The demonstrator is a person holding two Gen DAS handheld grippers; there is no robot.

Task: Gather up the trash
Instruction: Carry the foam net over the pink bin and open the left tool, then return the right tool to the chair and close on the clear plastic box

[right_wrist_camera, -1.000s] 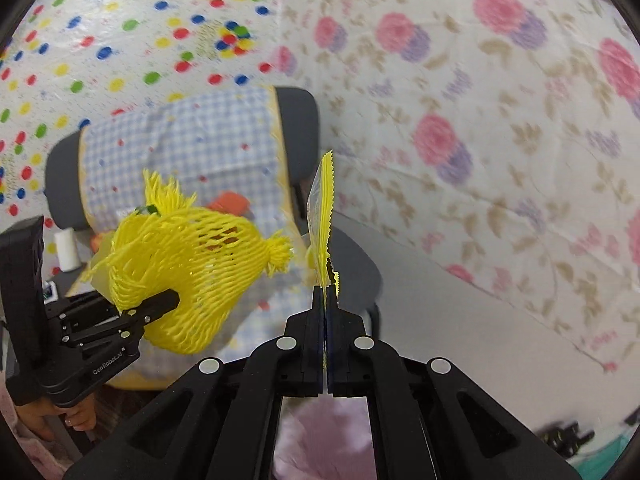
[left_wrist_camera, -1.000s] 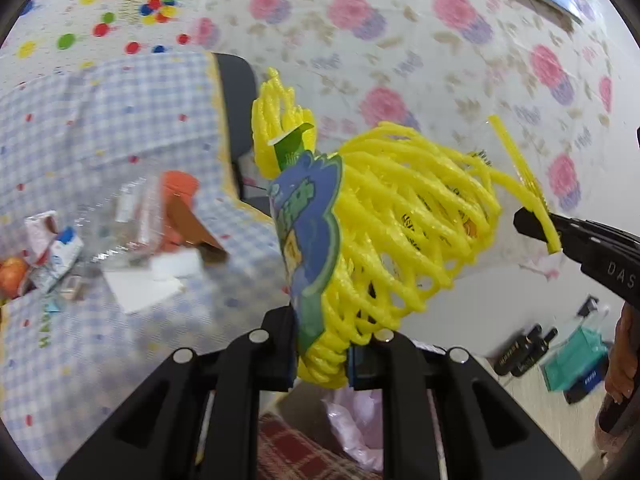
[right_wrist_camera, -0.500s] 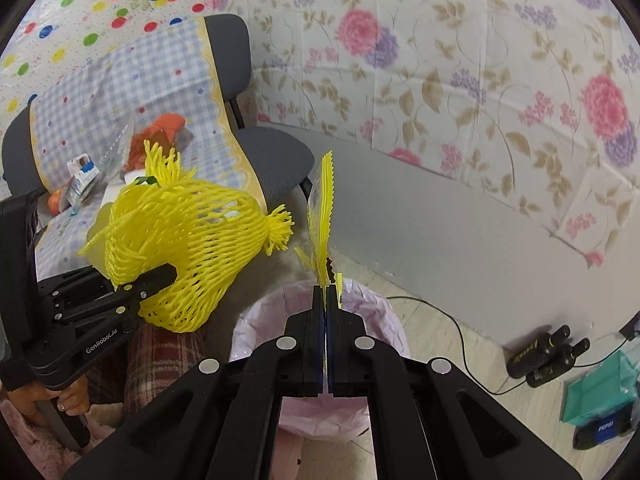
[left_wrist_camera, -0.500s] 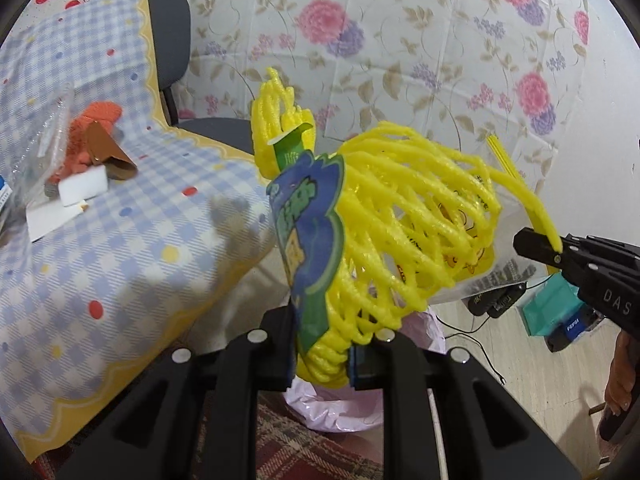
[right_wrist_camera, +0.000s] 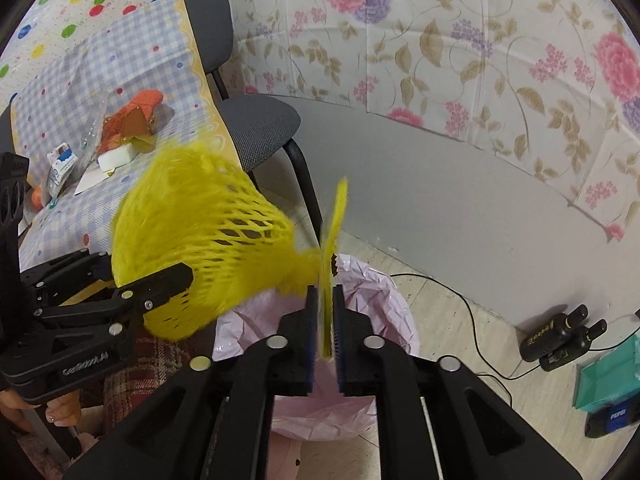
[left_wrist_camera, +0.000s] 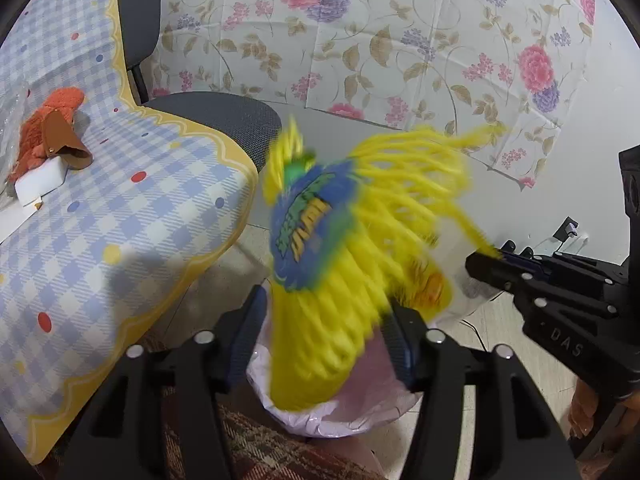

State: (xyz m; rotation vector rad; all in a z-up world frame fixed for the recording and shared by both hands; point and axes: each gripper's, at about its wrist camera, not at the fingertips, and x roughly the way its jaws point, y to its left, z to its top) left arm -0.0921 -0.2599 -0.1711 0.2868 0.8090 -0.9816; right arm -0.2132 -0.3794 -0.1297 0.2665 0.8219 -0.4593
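Observation:
A yellow mesh net bag [left_wrist_camera: 360, 248] with a blue and green label [left_wrist_camera: 308, 224] hangs blurred between the spread fingers of my left gripper [left_wrist_camera: 326, 328], over a bin lined with a pink bag [left_wrist_camera: 360, 412]. In the right wrist view the net bag [right_wrist_camera: 192, 240] sits beside the left gripper [right_wrist_camera: 160, 280]. My right gripper [right_wrist_camera: 325, 312] has its fingers slightly apart around a thin yellow plastic strip [right_wrist_camera: 334, 240] of the bag, directly above the pink-lined bin [right_wrist_camera: 380, 320].
A table with a blue checked cloth [left_wrist_camera: 100, 220] holds more trash: an orange cloth [left_wrist_camera: 44, 124], a white block [left_wrist_camera: 40, 180] and wrappers [right_wrist_camera: 60, 164]. A grey chair [left_wrist_camera: 216, 120] stands behind the bin. Black bottles [right_wrist_camera: 560, 336] and a teal box [right_wrist_camera: 608, 380] lie on the floor.
Both grippers have moved down over the pink-lined bin. The left gripper's fingers have spread and the net bag is slipping down, blurred. The right gripper's fingers have parted slightly.

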